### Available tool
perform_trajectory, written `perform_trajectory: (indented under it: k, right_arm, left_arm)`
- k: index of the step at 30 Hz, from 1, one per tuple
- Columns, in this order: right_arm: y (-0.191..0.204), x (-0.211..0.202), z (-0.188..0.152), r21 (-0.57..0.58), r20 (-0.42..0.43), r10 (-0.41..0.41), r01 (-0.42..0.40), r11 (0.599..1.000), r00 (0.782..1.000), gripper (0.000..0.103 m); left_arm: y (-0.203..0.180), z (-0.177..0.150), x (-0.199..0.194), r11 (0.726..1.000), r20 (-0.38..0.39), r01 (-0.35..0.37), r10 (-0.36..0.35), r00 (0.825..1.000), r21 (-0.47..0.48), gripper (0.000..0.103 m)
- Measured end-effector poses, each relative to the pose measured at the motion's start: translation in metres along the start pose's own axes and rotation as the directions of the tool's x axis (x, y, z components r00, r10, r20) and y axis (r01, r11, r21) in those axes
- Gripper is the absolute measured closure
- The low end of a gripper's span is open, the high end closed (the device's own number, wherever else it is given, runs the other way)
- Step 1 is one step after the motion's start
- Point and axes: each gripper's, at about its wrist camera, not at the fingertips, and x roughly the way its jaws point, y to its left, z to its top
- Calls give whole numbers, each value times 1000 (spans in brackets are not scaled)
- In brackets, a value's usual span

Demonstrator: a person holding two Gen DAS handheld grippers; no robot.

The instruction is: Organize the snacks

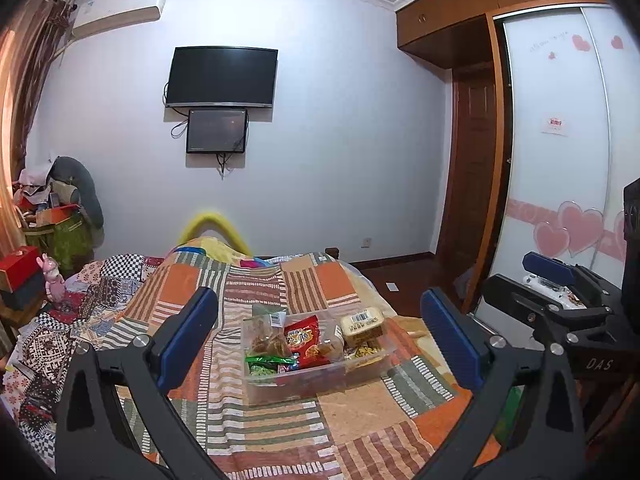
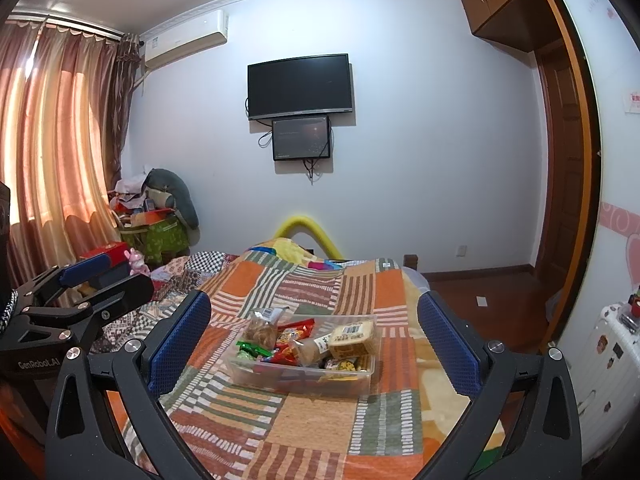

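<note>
Bedroom walls, a TV (image 1: 222, 77) and a wardrobe (image 1: 560, 140) frame a bed (image 2: 304, 420) spread with a patchwork quilt in orange, green and brown stripes. On the quilt sits the bin (image 2: 256, 376), a shallow clear plastic tub, roughly midway across the bed and straight below the TV in both views.

Both sets of tongs hang over the near end of the bed, short of the bin and touching nothing. The left tongs (image 1: 320, 344) are spread wide with nothing between them; the right tongs (image 2: 314, 344) likewise gape and carry nothing. Each shows at the edge of the other's view.

Snacks fill the bin: a red packet (image 1: 302, 338) in the middle, a green packet (image 1: 262, 362) at the corner nearest the left tongs, a clear bag (image 1: 264, 336) of brown pieces behind that, and a pale yellow pack (image 1: 362, 322) with a barcode label propped on the side towards the wardrobe. More wrappers lie beneath, too tangled to name.

I judge everything here to be light. The packets are thin, glossy film, likely slippery and easily crushed, so a pinch on a crimped end seam should hold better than a squeeze across the middle. The yellow pack looks soft; take it gently by its long sides. The bin seems thin-walled and would flex, and the soft mattress gives poor support, so lift it by a short-end rim.
</note>
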Motion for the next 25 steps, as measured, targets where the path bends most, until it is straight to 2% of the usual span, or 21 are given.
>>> perform_trajectory:
  k: [25]
  right_arm:
    - [1,2,1,4,-6,-3,3,1000,1000,0]
  left_arm:
    - [5,-1,1,1000,-24,27,-28,999,-15,0]
